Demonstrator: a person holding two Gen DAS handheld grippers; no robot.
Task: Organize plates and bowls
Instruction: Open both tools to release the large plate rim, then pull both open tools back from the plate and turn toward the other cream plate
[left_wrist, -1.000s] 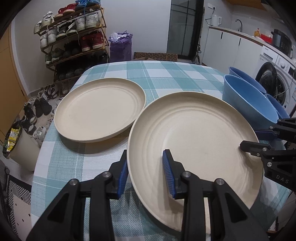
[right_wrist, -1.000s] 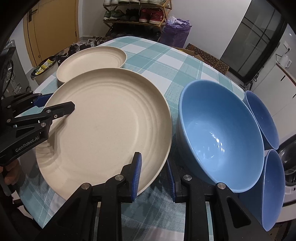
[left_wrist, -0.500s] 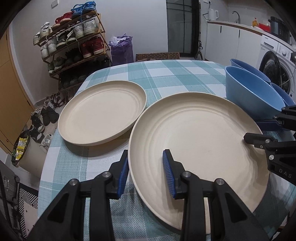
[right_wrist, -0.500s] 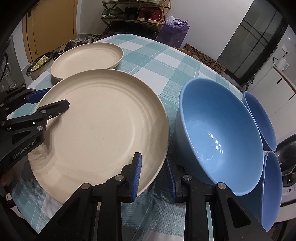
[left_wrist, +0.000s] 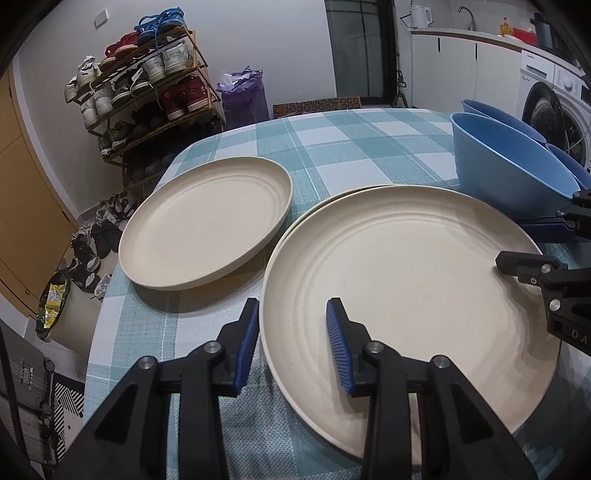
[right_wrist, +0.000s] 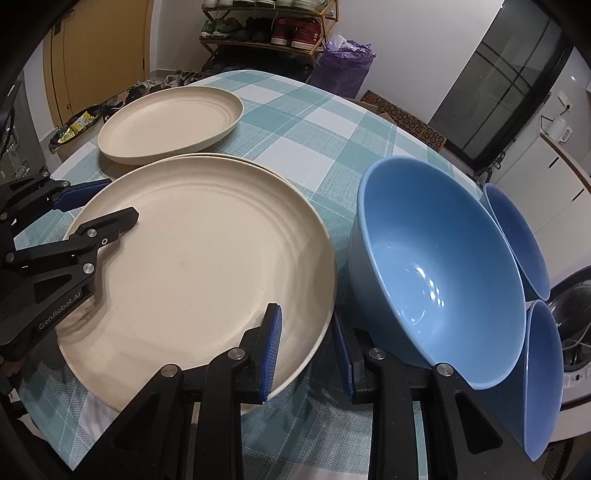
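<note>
A large cream plate (left_wrist: 424, 288) (right_wrist: 192, 266) lies on top of a second cream plate, whose rim (left_wrist: 332, 199) (right_wrist: 229, 157) peeks out at the far edge. My left gripper (left_wrist: 291, 332) (right_wrist: 110, 199) straddles the top plate's left rim. Its jaws are opening, with the pads still against the rim. My right gripper (right_wrist: 304, 343) (left_wrist: 517, 242) straddles the right rim. Its jaws are opening too, and a thin gap shows at the outer pad. A smaller cream plate (left_wrist: 207, 225) sits at the far left. A big blue bowl (right_wrist: 436, 266) stands right of the stack.
Two smaller blue bowls (right_wrist: 517, 236) (right_wrist: 543, 369) crowd the checked table's (left_wrist: 351, 136) right edge behind the big bowl. A shoe rack (left_wrist: 147, 85) and a purple bag (left_wrist: 243, 96) stand beyond the far side, and a washing machine (left_wrist: 557, 107) is at the right.
A second plate's rim now shows beneath the large plate's far edge, where none showed before. The right jaws stand slightly wider. The left view has rolled a little.
</note>
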